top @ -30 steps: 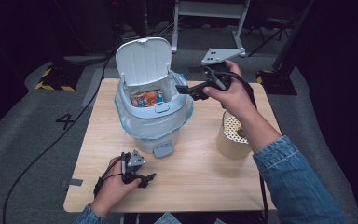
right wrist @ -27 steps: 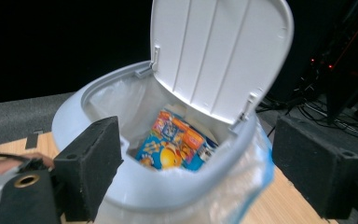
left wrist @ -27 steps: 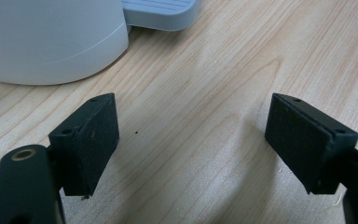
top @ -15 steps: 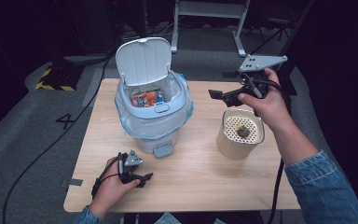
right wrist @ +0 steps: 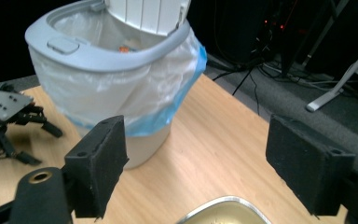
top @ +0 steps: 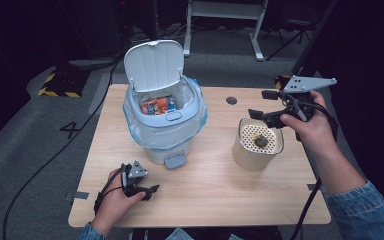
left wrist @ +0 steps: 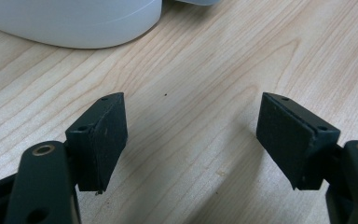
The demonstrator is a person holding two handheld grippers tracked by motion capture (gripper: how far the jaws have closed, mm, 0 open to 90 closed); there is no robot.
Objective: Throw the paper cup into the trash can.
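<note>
A pale grey pedal bin [top: 165, 130] stands on the table with its lid [top: 154, 65] up and a blue-edged bag lining it; an orange packet [top: 156, 105] lies inside. To its right is a beige cylinder [top: 252, 155] with a perforated top that carries a dark lump [top: 261, 141]. My right gripper [top: 259, 104] hovers over the cylinder's far right edge. It is open, its jaws have just been closing, and nothing is between them [right wrist: 196, 158]. My left gripper [top: 152, 192] rests on the table's front left, open and empty [left wrist: 191, 135], its jaws slightly narrowed.
The bin's pedal [top: 174, 161] juts toward the front. Bare wooden table [top: 205, 200] lies between the bin, the cylinder and the front edge. A small round grommet [top: 231, 100] sits near the back edge. Dark floor with cables surrounds the table.
My right hand has moved rightward from beside the bin's opening to above the cylinder. The left hand has stayed in place.
</note>
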